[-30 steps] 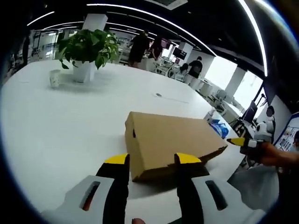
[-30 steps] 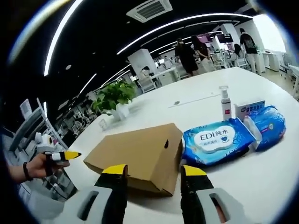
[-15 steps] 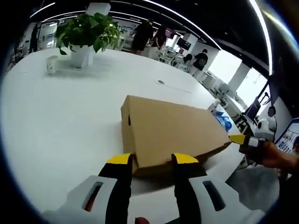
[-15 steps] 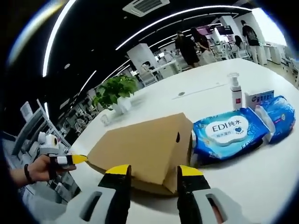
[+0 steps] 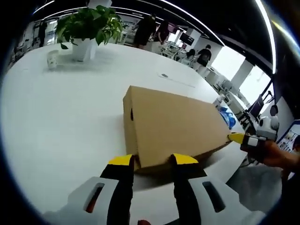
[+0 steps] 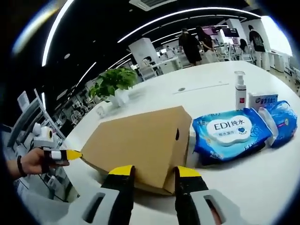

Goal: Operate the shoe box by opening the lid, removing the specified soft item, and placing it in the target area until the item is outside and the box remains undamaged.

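Right gripper view: shoe box point(image 6: 140, 143) lid down, contents hidden, both grippers apart.

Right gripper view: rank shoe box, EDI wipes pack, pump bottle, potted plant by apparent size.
1. shoe box
2. EDI wipes pack
3. potted plant
4. pump bottle

Plant sits farther back, so its rank against the bottle is unsure.

Shoe box point(image 5: 173, 129) contents hidden under the shut lid. Far end of blue wipes pack point(image 6: 232, 136) tucked behind the box. Small print on the white carton point(image 6: 263, 100) too small to read.
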